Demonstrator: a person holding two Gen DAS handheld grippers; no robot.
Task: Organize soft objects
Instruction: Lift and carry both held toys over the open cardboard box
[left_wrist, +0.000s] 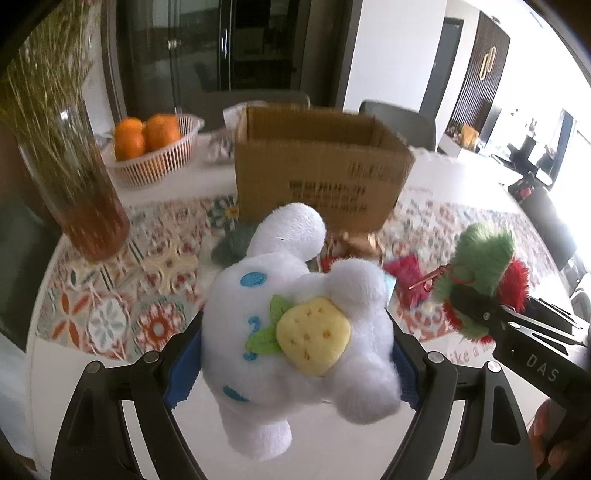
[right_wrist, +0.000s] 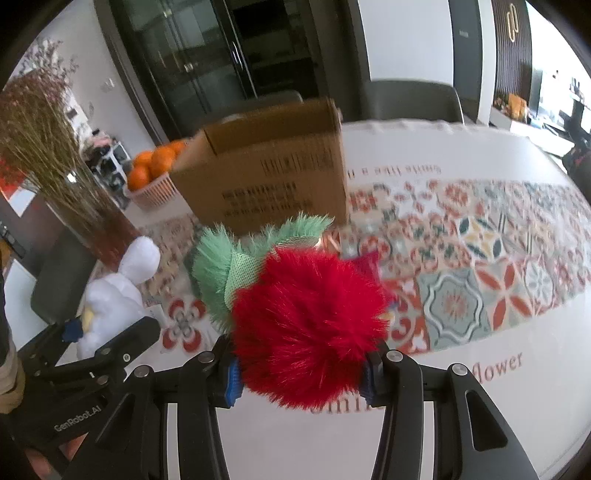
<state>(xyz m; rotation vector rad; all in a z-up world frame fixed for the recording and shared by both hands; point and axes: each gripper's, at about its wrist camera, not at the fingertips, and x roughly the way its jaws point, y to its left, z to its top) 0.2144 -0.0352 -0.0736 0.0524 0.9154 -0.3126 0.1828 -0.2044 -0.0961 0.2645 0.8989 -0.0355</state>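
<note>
A white plush toy (left_wrist: 295, 332) with a yellow strawberry on it hangs above the table, and my left gripper (left_wrist: 295, 354) is shut on its sides with its blue pads. The same toy (right_wrist: 110, 295) and left gripper (right_wrist: 107, 332) show at the left of the right wrist view. My right gripper (right_wrist: 299, 365) is shut on a fluffy red pompom with green leaves (right_wrist: 306, 325). That pompom (left_wrist: 480, 266) and the right gripper (left_wrist: 476, 310) appear at the right of the left wrist view. An open cardboard box (left_wrist: 317, 166) (right_wrist: 266, 173) stands behind both toys.
On the patterned runner (left_wrist: 110, 314) in front of the box lie a grey-green soft item (left_wrist: 232, 243), a pink one (left_wrist: 404, 269) and a brown one (left_wrist: 364, 243). A basket of oranges (left_wrist: 155, 162) and a glass vase of dried grass (left_wrist: 85, 192) stand at left. Chairs (left_wrist: 399, 118) line the far edge.
</note>
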